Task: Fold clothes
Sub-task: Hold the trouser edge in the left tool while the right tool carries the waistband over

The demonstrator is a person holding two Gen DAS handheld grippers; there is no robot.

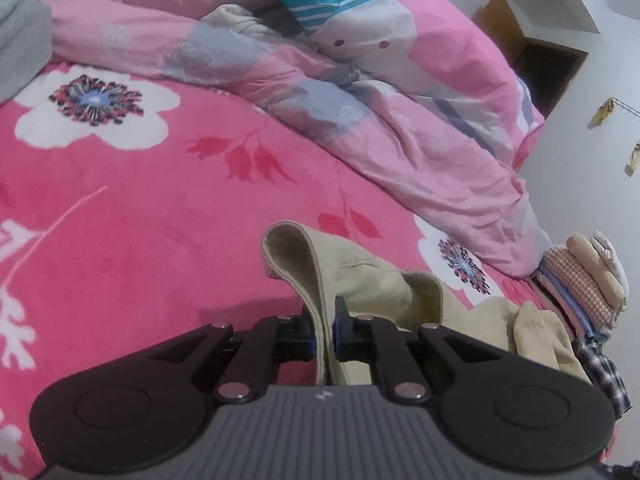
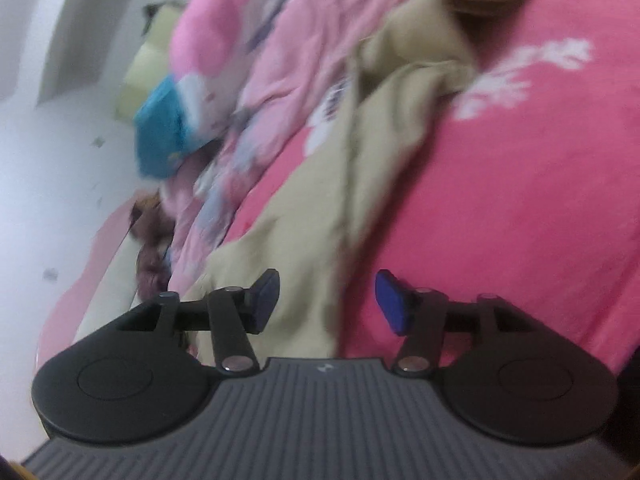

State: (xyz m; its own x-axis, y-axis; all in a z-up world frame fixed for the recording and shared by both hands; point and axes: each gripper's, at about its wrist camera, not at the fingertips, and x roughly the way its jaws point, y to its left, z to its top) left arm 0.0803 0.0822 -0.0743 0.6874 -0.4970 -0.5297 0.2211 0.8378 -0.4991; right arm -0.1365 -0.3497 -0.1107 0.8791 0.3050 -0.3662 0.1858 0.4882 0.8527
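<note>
- The left gripper (image 1: 323,334) is clenched on a doubled edge of the beige garment (image 1: 360,276), with the cloth pinched between its two pads. I think it holds there so the edge can be lifted and carried over for a fold.
- Ahead of that tool the pinched edge stands up in a loop, and the rest of the garment falls away to the tool's right side, onto the pink bed cover (image 1: 140,216).
- The right gripper (image 2: 326,300) is released; its jaws stand wide apart and hold nothing. Its view is blurred, so fine details I cannot tell.
- The garment lies under and in front of the right tool, in a long wrinkled strip running away from it. One finger (image 2: 264,300) is over the cloth, the other over the bed cover. Probably it seeks a second corner to grasp.
- The garment is crumpled, not flat, so the fold is not complete in my judgement.
- Far to the right of the left tool there is a stack of folded clothes (image 1: 580,280); behind, a pink quilt (image 1: 400,100) is heaped.
</note>
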